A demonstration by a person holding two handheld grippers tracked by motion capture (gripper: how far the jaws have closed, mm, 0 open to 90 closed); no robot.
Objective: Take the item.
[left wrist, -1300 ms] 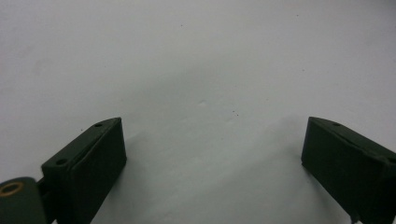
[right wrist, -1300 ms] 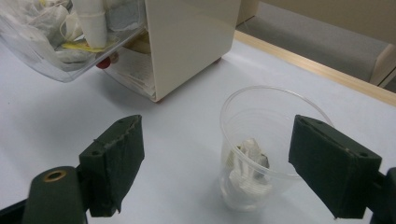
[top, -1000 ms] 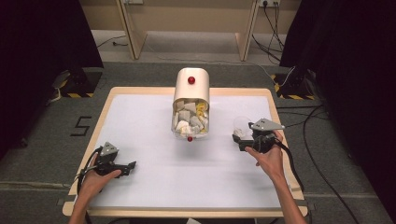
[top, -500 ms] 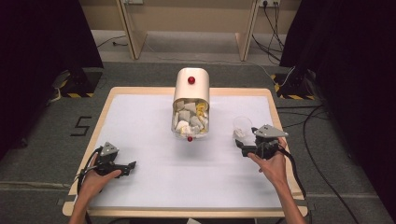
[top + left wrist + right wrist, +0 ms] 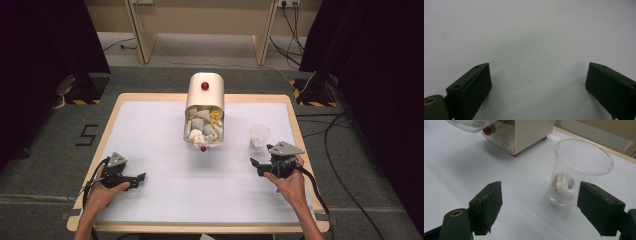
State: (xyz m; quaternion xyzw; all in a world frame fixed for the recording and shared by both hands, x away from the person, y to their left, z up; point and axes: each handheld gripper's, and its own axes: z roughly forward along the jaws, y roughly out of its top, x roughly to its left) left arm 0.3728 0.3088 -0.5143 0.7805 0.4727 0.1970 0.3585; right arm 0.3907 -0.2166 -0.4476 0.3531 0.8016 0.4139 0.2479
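A cream box-shaped dispenser (image 5: 205, 92) with a red knob stands at the middle back of the white table (image 5: 150, 130). Its clear drawer (image 5: 204, 129) is tipped open and holds several white and yellow wrapped pieces. A clear plastic cup (image 5: 259, 137) stands upright to its right with one white wrapped piece (image 5: 564, 183) at the bottom. My right gripper (image 5: 256, 166) is open, just short of the cup (image 5: 580, 170) and apart from it. My left gripper (image 5: 139, 178) rests open at the near left, with bare table between its jaws (image 5: 537, 75).
The dispenser's open drawer and lower red knob (image 5: 486, 130) lie left of the cup in the right gripper view. The table's wooden edge (image 5: 300, 140) runs close behind the cup. Cables (image 5: 325, 150) trail on the floor at the right.
My right gripper has drawn back toward the near edge, away from the cup, which stays standing where it was. The left gripper has not moved.
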